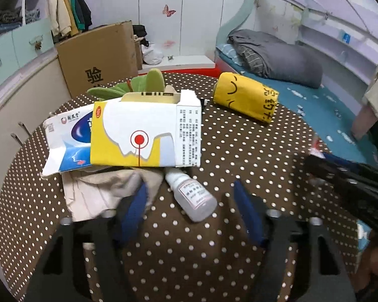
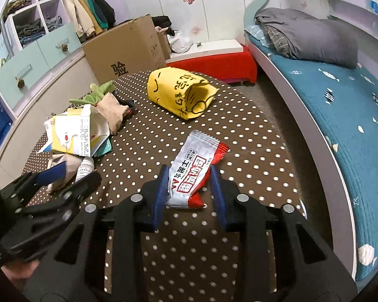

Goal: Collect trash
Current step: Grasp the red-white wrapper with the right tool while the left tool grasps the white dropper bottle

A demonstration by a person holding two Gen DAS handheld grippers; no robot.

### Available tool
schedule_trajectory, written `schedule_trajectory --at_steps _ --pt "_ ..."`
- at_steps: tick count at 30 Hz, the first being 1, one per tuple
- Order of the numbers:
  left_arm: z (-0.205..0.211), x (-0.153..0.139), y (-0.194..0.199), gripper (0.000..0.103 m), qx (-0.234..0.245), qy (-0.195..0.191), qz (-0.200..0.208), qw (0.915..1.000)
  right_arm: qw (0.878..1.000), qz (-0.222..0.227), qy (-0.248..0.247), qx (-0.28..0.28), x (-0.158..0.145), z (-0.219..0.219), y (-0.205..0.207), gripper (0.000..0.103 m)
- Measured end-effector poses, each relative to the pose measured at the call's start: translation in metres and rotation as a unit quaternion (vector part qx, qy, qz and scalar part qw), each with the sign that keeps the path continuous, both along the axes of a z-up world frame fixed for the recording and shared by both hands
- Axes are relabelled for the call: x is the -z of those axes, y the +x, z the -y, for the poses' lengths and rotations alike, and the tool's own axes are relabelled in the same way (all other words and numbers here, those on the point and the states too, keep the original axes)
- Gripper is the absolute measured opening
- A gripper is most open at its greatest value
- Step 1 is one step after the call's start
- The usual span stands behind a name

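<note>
On the brown polka-dot table [image 2: 143, 138] lies a silver and red snack wrapper [image 2: 191, 168]. My right gripper [image 2: 190, 196] is shut on its near end, both blue pads against its sides. A small clear plastic bottle [image 1: 191, 196] with a white cap lies on its side in front of the left gripper [image 1: 191, 210]. That gripper stands open around the bottle, and neither blue pad touches it. Its left finger [image 1: 136, 209] rests over a crumpled beige cloth [image 1: 100, 191]. The right wrist view shows the left gripper [image 2: 70, 176] at the bottle [image 2: 84, 170].
An open yellow and white medicine box [image 1: 143, 136] leans on a blue and white one [image 1: 65, 138] just behind the bottle. A yellow paper bag [image 2: 181, 93] lies open at the table's far side. Beyond stand a cardboard box [image 2: 128, 47], drawers and a bed [image 2: 340, 115].
</note>
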State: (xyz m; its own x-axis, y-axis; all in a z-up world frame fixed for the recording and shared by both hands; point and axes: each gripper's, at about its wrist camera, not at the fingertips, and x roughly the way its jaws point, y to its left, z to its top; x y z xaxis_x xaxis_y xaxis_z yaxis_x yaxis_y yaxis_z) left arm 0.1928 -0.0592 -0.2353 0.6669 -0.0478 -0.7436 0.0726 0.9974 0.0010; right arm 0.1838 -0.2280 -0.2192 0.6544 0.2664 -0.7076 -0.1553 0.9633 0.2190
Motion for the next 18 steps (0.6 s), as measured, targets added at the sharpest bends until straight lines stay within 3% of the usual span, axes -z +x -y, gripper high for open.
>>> schedule_trajectory --at_steps 2,4,11,15,18 --pt "0.001 0.001 0.003 0.031 0.001 0.006 -0.005 1.0000 1.000 0.002 0.004 0.001 -0.001 0.004 -0.002 0.033" --pt "-0.002 0.001 0.002 0.025 0.006 0.004 -0.006 1.0000 1.000 0.003 0.008 0.000 -0.002 0.007 -0.003 0.033" --pt "-0.023 -0.006 -0.022 0.024 0.035 -0.031 0.000 0.9989 1.000 0.004 0.018 -0.002 -0.004 0.008 -0.009 0.033" --pt "-0.028 -0.004 -0.035 0.025 0.053 -0.030 -0.003 0.9981 1.000 0.000 0.018 -0.003 -0.002 0.009 -0.011 0.033" --pt "-0.028 -0.002 -0.043 0.034 0.059 -0.023 -0.001 0.9980 1.000 -0.002 0.019 -0.002 -0.001 0.008 -0.013 0.033"
